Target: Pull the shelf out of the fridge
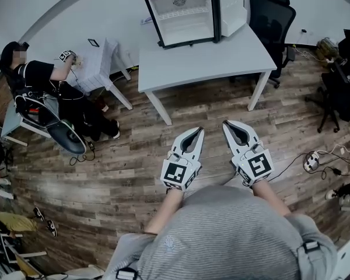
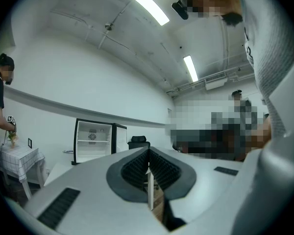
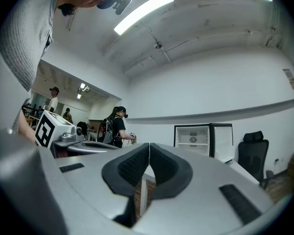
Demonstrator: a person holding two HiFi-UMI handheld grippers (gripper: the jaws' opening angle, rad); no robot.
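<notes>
A small black fridge (image 1: 182,13) stands on a white table (image 1: 204,63) at the far side of the room, its door swung open to the right. A white wire shelf (image 1: 183,13) sits inside it. The fridge (image 2: 93,141) is small and far off in the left gripper view, and the fridge (image 3: 202,138) is equally distant in the right gripper view. My left gripper (image 1: 199,131) and right gripper (image 1: 227,124) hover side by side over the wooden floor, well short of the table. Both are shut with nothing between the jaws.
A black office chair (image 1: 271,16) stands right of the table. A person (image 1: 46,80) sits at a small white side table (image 1: 99,66) on the left. More chairs and cables (image 1: 321,159) lie at the right. Shoes (image 1: 44,220) rest on the floor at lower left.
</notes>
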